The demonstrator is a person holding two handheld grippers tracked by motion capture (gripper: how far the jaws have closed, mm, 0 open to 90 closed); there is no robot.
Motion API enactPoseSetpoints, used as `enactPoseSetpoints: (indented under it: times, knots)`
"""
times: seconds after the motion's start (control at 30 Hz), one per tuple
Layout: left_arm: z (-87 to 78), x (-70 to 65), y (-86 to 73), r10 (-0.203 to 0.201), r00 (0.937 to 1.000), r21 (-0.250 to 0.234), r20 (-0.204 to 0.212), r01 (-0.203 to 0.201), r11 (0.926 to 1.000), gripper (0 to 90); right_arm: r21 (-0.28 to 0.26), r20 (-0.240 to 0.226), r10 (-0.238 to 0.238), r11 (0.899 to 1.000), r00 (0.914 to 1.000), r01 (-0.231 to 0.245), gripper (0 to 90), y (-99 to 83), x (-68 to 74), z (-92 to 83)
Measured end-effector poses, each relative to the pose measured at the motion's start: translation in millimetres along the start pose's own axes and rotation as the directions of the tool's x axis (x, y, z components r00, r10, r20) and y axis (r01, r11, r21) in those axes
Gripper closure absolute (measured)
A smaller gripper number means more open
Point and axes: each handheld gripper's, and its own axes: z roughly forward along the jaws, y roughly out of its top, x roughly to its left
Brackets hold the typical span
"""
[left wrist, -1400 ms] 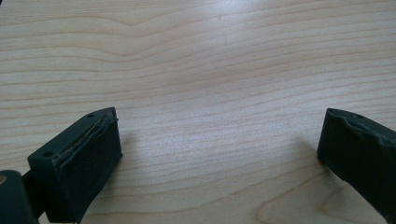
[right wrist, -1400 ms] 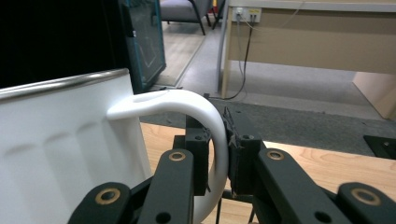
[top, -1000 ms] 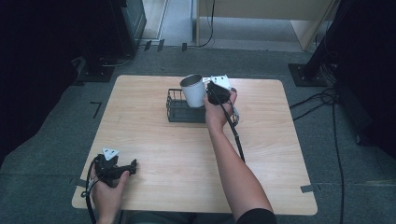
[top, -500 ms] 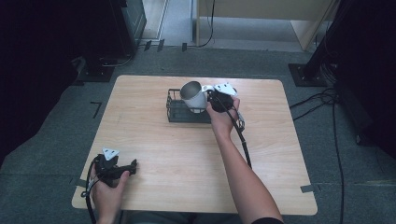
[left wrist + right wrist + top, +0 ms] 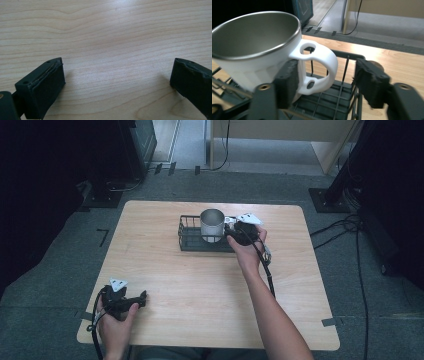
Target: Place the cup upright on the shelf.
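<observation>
The right gripper (image 5: 231, 232) is at the far side of the wooden table (image 5: 210, 290), at the right end of a black wire basket (image 5: 192, 238), and its jaws have just been opening: in the right gripper view the 2 black pads (image 5: 287, 82) stand apart with the white handle (image 5: 322, 67) of a mug (image 5: 259, 47) between them. The left-hand pad lies against or just beside the handle's inner side, where it meets the mug's wall, while the right-hand pad is clear of the handle with a gap, so nothing is clamped. The mug is white outside and steel inside; it sits in the basket just ahead and to the left of this gripper, tilted a little in that view, its handle pointing back toward the jaws. In the high view the mug (image 5: 212, 224) stands mouth up in the middle of the basket, directly left of the right gripper. The basket's wires run beneath and ahead of the jaws. The left gripper (image 5: 142, 298) lies low at the near left corner of the table, well apart from the basket, held in the person's left hand (image 5: 116, 326). Its 2 jaws are spread wide in the left gripper view, with bare wood grain between and ahead of them.
</observation>
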Motion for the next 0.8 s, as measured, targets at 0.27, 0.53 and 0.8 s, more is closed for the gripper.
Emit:
enactPoseSetpoints:
  times: [0.27, 0.53, 0.8]
  knots:
    - [0.0, 0.0, 0.0, 0.0, 1.0, 0.0, 0.001, 0.0, 1.0, 0.0, 0.008, -0.025, 0.0, 1.0, 0.9997, 0.0, 22.3, 0.6, -10.1, -15.5]
    - [0.0, 0.0, 0.0, 0.0, 1.0, 0.0, 0.0, 0.0, 1.0, 0.0, 0.014, -0.039, 0.022, 1.0, 0.999, -0.022, 13.0, -8.3, -29.7, -38.7]
    - [0.0, 0.0, 0.0, 0.001, 1.0, 0.0, 0.0, -0.001, 1.0, 0.0, 0.013, -0.047, 0.008, 1.0, 0.9989, -0.008, 12.7, -22.8, -42.1, -59.1]
